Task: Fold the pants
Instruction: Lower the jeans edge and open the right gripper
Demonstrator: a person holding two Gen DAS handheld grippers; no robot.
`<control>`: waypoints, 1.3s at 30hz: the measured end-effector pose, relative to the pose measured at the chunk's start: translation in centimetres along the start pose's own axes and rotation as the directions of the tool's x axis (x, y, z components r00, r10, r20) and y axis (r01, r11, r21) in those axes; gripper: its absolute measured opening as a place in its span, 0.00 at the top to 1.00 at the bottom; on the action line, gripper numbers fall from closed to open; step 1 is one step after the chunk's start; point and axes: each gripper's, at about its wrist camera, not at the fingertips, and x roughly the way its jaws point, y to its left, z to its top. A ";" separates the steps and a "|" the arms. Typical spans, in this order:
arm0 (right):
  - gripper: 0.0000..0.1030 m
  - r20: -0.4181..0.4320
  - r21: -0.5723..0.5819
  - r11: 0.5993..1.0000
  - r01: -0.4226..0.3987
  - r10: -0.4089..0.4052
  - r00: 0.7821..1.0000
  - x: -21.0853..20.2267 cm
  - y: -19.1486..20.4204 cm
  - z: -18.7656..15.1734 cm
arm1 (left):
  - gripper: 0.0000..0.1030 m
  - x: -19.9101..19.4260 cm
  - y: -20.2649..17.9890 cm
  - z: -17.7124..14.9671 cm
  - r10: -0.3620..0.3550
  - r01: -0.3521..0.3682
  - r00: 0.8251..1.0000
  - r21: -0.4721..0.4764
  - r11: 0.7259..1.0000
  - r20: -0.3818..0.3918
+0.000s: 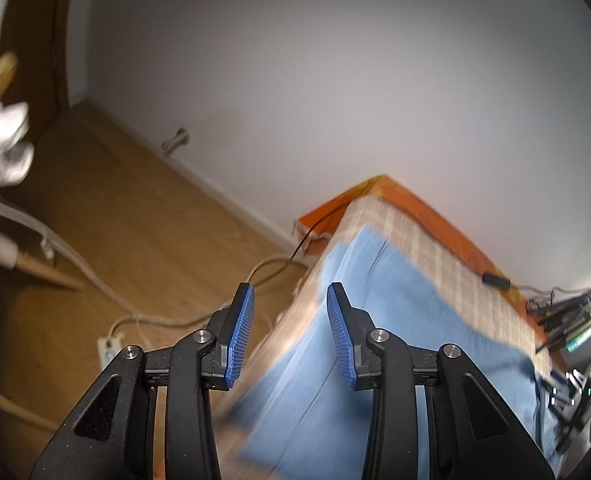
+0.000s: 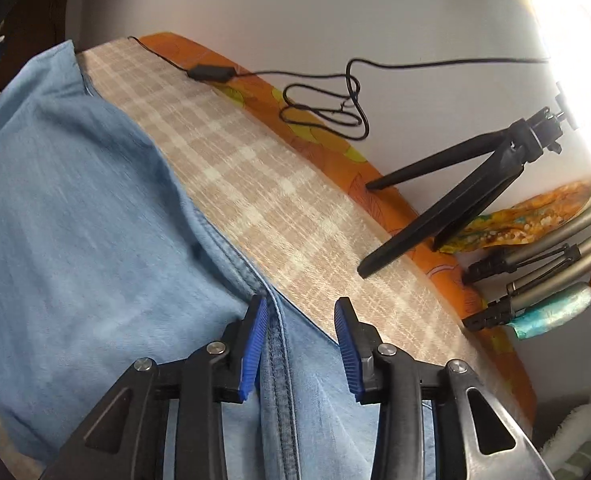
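Observation:
Light blue denim pants (image 1: 375,344) lie spread on a table with a beige checked cloth (image 1: 435,256). My left gripper (image 1: 290,300) is open and empty, held above the pants near the table's left edge. In the right wrist view the pants (image 2: 87,208) cover the left half of the cloth (image 2: 279,200). My right gripper (image 2: 300,316) is open just above a stitched seam (image 2: 275,344) at the pants' edge, with nothing between its blue pads.
A black tripod (image 2: 459,196) stands at the table's far side against the white wall. A black cable with an inline box (image 2: 211,73) runs along the orange under-cloth (image 2: 335,160). More tripod legs (image 2: 535,276) lie at right. Wooden floor with cords and a power strip (image 1: 109,346) lies left.

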 end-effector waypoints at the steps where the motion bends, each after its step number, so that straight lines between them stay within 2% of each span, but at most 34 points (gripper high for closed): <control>1: 0.65 0.004 -0.001 1.000 0.001 -0.001 1.000 -0.3 0.3 0.0 | 0.65 -0.3 0.6 -0.7 -0.001 0.001 1.000 -0.007 1.000 -0.011; 5: 0.63 0.030 0.029 1.000 0.006 -0.007 1.000 -1.6 1.2 -0.7 | 0.65 -1.3 1.7 -4.0 0.008 -0.008 0.999 0.009 1.000 -0.034; 8: 0.53 0.076 0.106 0.994 -0.015 0.007 0.997 -3.9 0.8 -2.3 | 0.65 -2.4 0.7 -5.5 -0.020 0.021 0.999 0.032 0.999 -0.030; 13: 0.40 0.139 0.248 0.968 -0.031 -0.004 0.990 -8.8 -1.4 -7.0 | 0.65 -5.8 -4.4 -6.6 -0.077 0.073 0.997 0.183 0.980 0.016; 18: 0.37 0.158 0.389 0.921 -0.030 -0.035 0.987 -12.3 -4.6 -12.9 | 0.65 -7.5 -10.1 -7.6 -0.163 0.154 0.987 0.291 0.944 0.006; 23: 0.37 0.131 0.489 0.872 0.013 -0.088 0.988 -14.7 -7.9 -20.2 | 0.65 -7.5 -16.9 -9.9 -0.251 0.254 0.966 0.408 0.877 -0.061; 30: 0.37 0.014 0.547 0.827 0.127 -0.160 0.987 -17.3 -10.0 -29.5 | 0.65 -5.2 -26.1 -15.3 -0.318 0.385 0.923 0.550 0.741 -0.218; 33: 0.37 -0.031 0.618 0.774 0.138 -0.152 0.988 -18.2 -11.0 -33.1 | 0.65 -4.6 -29.2 -17.7 -0.325 0.422 0.907 0.588 0.690 -0.269; 37: 0.37 -0.032 0.733 0.677 0.066 -0.062 0.998 -17.8 -11.7 -36.7 | 0.65 -3.3 -33.1 -21.4 -0.319 0.473 0.881 0.640 0.606 -0.349; 38: 0.37 -0.027 0.751 0.658 0.051 -0.047 0.999 -17.6 -11.8 -37.2 | 0.65 -3.4 -33.5 -21.9 -0.315 0.477 0.879 0.647 0.595 -0.358; 39: 0.37 -0.007 0.786 0.618 0.013 -0.012 1.000 -17.2 -12.1 -38.0 | 0.65 -3.1 -34.1 -22.6 -0.310 0.483 0.875 0.657 0.579 -0.370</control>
